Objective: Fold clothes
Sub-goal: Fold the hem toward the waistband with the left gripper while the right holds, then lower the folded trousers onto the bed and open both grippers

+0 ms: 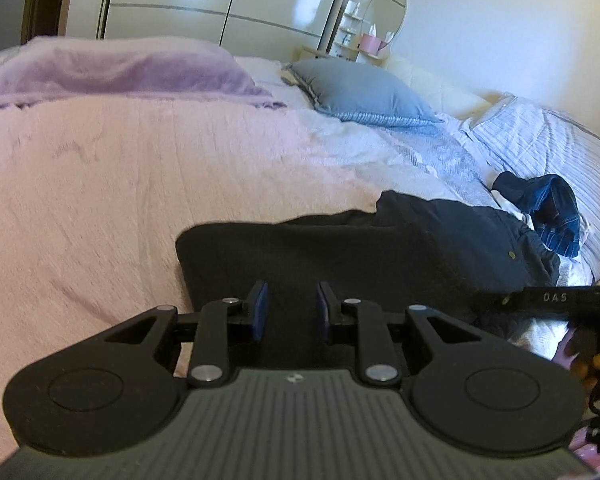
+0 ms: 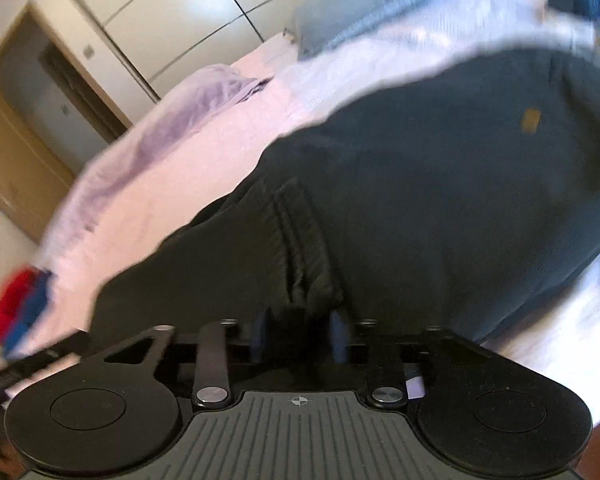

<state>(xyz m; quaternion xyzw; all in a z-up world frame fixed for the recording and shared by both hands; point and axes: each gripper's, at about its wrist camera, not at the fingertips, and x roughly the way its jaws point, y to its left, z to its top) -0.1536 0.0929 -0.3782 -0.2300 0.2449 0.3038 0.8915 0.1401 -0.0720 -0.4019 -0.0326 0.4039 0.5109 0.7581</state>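
Dark trousers (image 1: 340, 248) lie on the bed's pink blanket (image 1: 120, 184), near the bed's edge closest to me, folded into a flat block on one side. My left gripper (image 1: 291, 306) hovers over that fold, jaws parted and gripping nothing. My right gripper (image 2: 300, 334) sits at a bunched ridge of the same cloth, jaws apart, the fabric between them but not pinched; that view is blurred. Blue jeans (image 1: 548, 208) lie crumpled beyond, toward the striped pillows (image 1: 540, 144). A lilac throw (image 1: 120, 68) and grey cushion (image 1: 360, 96) rest further off, before pale wardrobe doors (image 1: 228, 4) and a round mirror (image 1: 386, 8).
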